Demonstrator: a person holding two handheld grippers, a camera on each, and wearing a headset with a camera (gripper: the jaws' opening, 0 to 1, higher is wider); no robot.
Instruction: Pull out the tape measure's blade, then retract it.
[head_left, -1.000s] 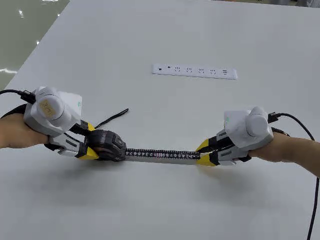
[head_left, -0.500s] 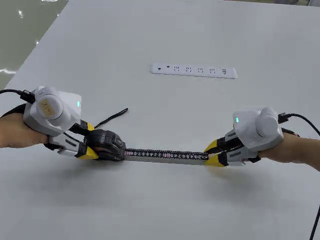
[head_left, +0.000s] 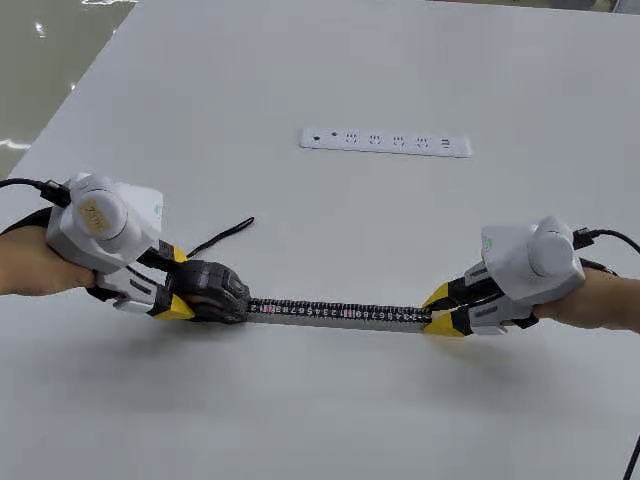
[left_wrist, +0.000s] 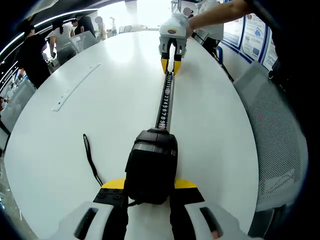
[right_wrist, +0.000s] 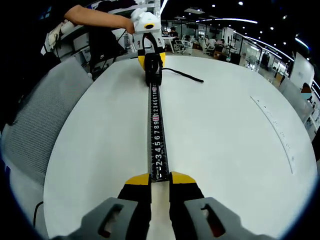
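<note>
Nearest the person, along the front part of the white table (head_left: 300, 410), the tape measure (head_left: 212, 290) lies with its blade (head_left: 340, 312) drawn out in a straight line between the two hands. The left claw (head_left: 180, 283) pinches the black case from both sides, its yellow tips pressed against the case walls; in the left gripper view the tape measure (left_wrist: 151, 167) sits squarely between the left claw's (left_wrist: 150, 184) tips, and the blade (left_wrist: 165, 102) runs away from it across the table. The right claw (head_left: 437, 311) is closed on the blade's free end; in the right gripper view the right claw's (right_wrist: 160, 179) yellow tips grip the end of the blade (right_wrist: 156, 130), whose numbered face is turned up, low over the table. A thin black strap (head_left: 225, 237) trails from the case and lies on the table just behind it. Further back, well apart from the tape, a white power strip (head_left: 385, 142) lies flat. A grey mesh chair (left_wrist: 280, 130) stands at the table's edge.
</note>
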